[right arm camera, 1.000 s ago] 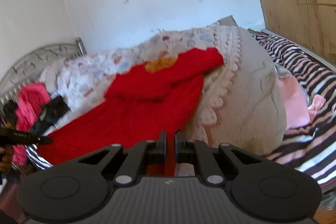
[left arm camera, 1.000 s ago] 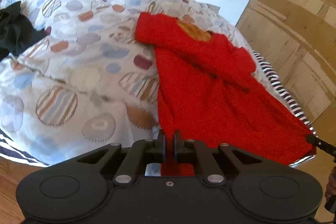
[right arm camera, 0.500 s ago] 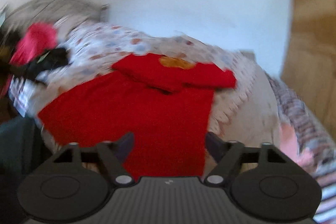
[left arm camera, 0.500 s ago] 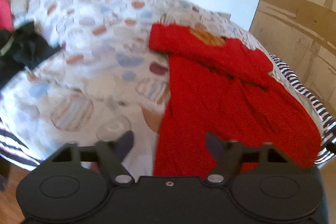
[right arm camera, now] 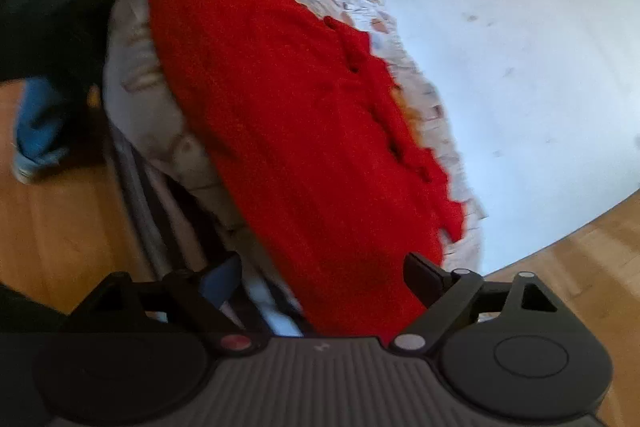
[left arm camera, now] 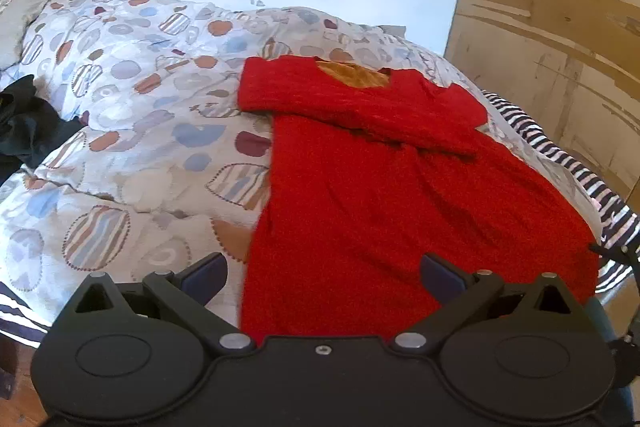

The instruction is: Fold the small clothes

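Both grippers stand wide open and hold nothing. At the left edge of the left wrist view a dark garment point(left arm camera: 24, 131) lies on the patterned duvet point(left arm camera: 132, 115); your left gripper point(left arm camera: 322, 277) hovers at the bottom centre, over the hem of the red sweater point(left arm camera: 360, 195), which lies flat with its sleeves folded across the chest. In the right wrist view your right gripper point(right arm camera: 322, 281) sits at the sweater's point(right arm camera: 300, 131) lower edge. You seem to be between folds: next, likely pinch the hem corners and carry them toward the collar. Bare duvet lies left; the bed edge runs close on the right.
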The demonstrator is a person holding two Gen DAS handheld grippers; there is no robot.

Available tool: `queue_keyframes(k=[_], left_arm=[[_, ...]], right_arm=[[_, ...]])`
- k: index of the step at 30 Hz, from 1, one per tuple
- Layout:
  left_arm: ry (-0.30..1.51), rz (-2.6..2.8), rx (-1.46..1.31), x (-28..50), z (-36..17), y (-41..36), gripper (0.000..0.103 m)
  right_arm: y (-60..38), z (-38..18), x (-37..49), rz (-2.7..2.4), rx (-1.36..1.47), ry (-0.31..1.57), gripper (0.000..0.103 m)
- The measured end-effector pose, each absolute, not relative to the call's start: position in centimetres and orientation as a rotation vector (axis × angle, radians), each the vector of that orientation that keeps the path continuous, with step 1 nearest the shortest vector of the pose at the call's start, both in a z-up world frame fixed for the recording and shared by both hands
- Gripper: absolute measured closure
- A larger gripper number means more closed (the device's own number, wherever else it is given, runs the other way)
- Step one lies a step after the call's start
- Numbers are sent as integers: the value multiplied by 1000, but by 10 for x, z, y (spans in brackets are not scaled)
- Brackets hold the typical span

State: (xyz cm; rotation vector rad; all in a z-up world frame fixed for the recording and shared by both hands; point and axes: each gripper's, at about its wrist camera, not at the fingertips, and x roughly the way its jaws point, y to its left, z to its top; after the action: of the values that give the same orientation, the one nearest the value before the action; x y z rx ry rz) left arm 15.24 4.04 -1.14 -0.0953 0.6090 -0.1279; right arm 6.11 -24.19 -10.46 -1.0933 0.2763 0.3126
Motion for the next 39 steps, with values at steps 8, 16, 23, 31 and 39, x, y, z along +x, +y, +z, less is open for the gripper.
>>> queue_keyframes(k=[8, 16, 23, 31, 39], left_arm=[[582, -159, -55, 144, -11, 36, 1], [471, -379, 77, 114, -17, 5, 1], [504, -404, 213, 120, -42, -33, 1], [591, -264, 285, 168, -67, -49, 2], [529, -117, 382, 176, -61, -19, 10]], right_arm=[[-250, -78, 50, 367, -1015, 191, 95], [-258, 0, 83, 485, -684, 250, 97], [-276, 57, 152, 597, -345, 431, 97], [-290, 79, 227, 599, -118, 546, 97], [-304, 67, 264, 565, 14, 602, 97]])
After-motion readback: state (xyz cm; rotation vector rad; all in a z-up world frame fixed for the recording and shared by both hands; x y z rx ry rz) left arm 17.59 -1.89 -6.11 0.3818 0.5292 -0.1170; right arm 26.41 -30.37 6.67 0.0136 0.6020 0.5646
